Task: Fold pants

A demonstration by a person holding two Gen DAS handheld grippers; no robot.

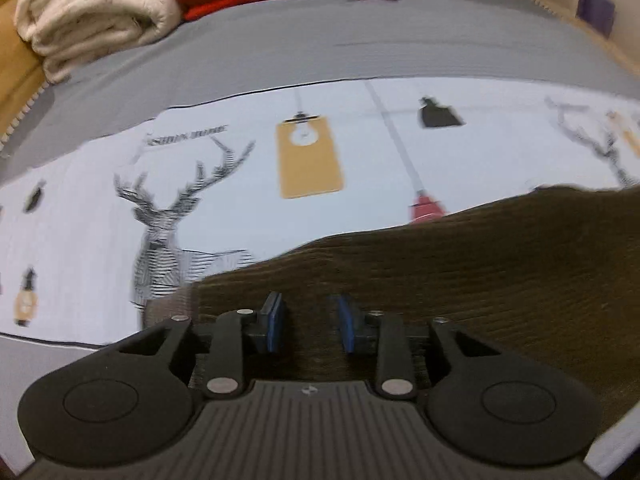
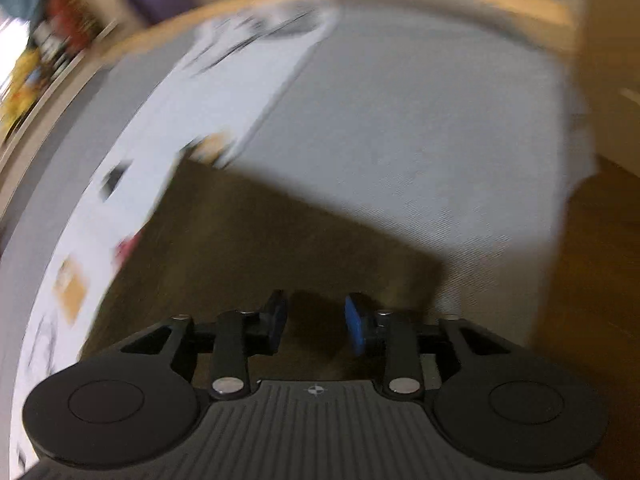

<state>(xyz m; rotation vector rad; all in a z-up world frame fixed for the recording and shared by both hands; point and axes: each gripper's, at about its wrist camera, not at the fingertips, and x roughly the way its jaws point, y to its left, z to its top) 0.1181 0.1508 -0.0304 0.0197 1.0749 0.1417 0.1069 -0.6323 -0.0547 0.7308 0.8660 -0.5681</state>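
Brown pants (image 1: 460,280) lie spread on the printed bedsheet (image 1: 100,220) — ribbed cloth right under both tools. Left gripper (image 1: 308,322) hangs over the fabric, blue pads apart, nothing pinched. Right gripper (image 2: 316,322) — blurred view — jaws parted too, gap empty, over the pants' corner (image 2: 280,240).

blurred dark lettering above deer print on bedsheet (image 1: 80,208), not legible
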